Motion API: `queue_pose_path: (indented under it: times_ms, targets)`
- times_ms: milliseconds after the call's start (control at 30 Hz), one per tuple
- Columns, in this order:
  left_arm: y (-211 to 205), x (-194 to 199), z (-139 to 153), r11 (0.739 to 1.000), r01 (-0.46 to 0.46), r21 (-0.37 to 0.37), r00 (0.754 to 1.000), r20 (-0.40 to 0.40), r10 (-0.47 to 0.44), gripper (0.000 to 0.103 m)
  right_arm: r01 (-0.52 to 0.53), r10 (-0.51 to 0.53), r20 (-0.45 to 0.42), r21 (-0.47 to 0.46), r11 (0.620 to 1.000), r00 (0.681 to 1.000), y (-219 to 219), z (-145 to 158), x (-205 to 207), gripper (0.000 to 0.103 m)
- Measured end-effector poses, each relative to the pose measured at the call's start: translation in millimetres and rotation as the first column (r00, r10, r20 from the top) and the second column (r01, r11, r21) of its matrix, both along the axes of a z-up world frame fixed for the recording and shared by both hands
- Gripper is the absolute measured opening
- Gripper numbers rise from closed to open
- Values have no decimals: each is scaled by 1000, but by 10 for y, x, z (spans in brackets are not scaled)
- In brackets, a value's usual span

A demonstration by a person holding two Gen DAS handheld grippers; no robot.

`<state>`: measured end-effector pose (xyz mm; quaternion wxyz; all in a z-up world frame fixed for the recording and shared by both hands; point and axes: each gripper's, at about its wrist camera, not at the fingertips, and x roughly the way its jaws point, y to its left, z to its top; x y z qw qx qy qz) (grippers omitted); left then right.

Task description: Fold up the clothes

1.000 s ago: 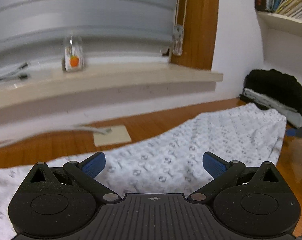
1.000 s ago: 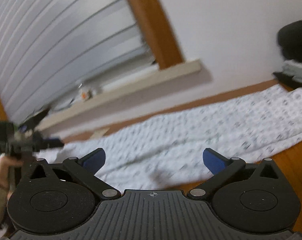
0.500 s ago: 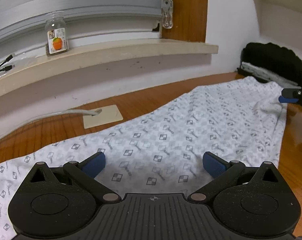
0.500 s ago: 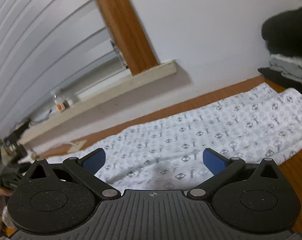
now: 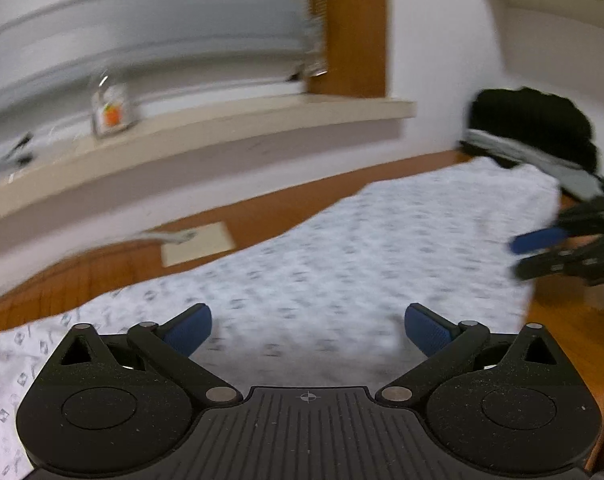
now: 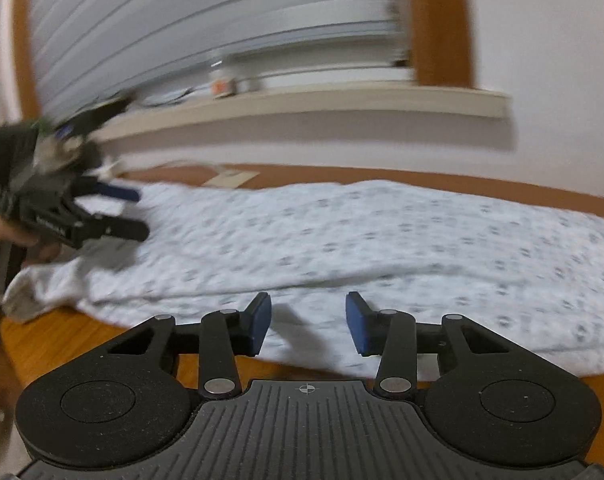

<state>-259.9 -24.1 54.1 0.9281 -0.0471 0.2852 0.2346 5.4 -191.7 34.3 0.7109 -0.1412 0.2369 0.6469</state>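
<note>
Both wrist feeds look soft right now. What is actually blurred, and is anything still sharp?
Left wrist view: motion smear on the patterned cloth, window sill and small bottle; the left gripper itself is crisp. Right wrist view: the same streaking on the cloth, while the right gripper, its fingers closing with nothing pinched, stays sharp. Fisheye bends the sill in both.

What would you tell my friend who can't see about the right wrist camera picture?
The right gripper, its blue-padded jaws closing with nothing between them yet, hangs over the near edge of a white patterned cloth spread on a wooden table. At far left, blurred, a hand holds the left gripper over the cloth's other end.
</note>
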Motion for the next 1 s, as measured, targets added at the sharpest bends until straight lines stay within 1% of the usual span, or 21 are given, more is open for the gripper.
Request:
queue_pose_path:
  times_ms: [33, 100, 167, 233, 367, 400, 433, 467, 500, 533, 567, 667, 733, 800, 900, 1000]
  targets:
    - [-88, 4, 36, 1000, 17, 10, 1000, -5, -17, 98, -20, 20, 8, -7, 1000, 1000, 27, 2, -46, 42]
    - [-260, 15, 101, 998, 53, 26, 998, -18, -53, 90, -55, 56, 25, -23, 998, 998, 77, -14, -139, 42]
    - [-405, 41, 124, 995, 98, 29, 994, -40, -97, 73, -74, 75, 44, -36, 997, 996, 129, -30, -214, 42]
    - [-514, 76, 107, 990, 132, 40, 989, -72, -129, 70, -87, 89, 53, -38, 995, 995, 172, -28, -264, 42]
    - [-596, 120, 9, 986, 158, 49, 981, -126, -150, 55, -117, 120, 72, -46, 992, 990, 261, -19, -349, 42]
    - [-596, 118, -5, 986, 162, 47, 979, -132, -154, 53, -126, 129, 76, -50, 991, 989, 281, -21, -369, 42]
    - [-591, 114, -13, 985, 165, 44, 978, -134, -158, 46, -135, 139, 79, -55, 989, 987, 299, -26, -388, 42]
    - [-580, 105, -12, 985, 165, 41, 979, -131, -159, 28, -144, 149, 82, -61, 988, 985, 317, -31, -408, 42]
    - [-561, 87, 2, 986, 161, 38, 980, -120, -156, 19, -152, 157, 83, -65, 986, 984, 332, -38, -422, 42]
    - [-537, 65, 24, 987, 155, 35, 983, -104, -150, 3, -158, 163, 81, -68, 985, 983, 344, -46, -430, 42]
    - [-505, 37, 58, 989, 143, 30, 987, -80, -140, 1, -164, 170, 80, -72, 984, 982, 356, -55, -438, 42]
    - [-383, -50, 175, 994, 109, 4, 994, -8, -109, 1, -168, 172, 69, -68, 984, 983, 372, -60, -437, 42]
    - [-302, -92, 235, 995, 100, -27, 995, 29, -99, 1, -176, 180, 59, -60, 983, 982, 382, -50, -440, 42]
    - [-257, -113, 265, 995, 92, -38, 995, 41, -90, 1, -189, 192, 61, -55, 980, 979, 409, -44, -470, 42]
    - [-241, -120, 269, 997, 74, -28, 997, 40, -73, 1, -223, 226, 70, -49, 974, 972, 463, -37, -559, 42]
    - [-149, -141, 248, 998, 50, -48, 998, 45, -48, 1, -268, 271, 75, -44, 962, 960, 541, -35, -681, 43]
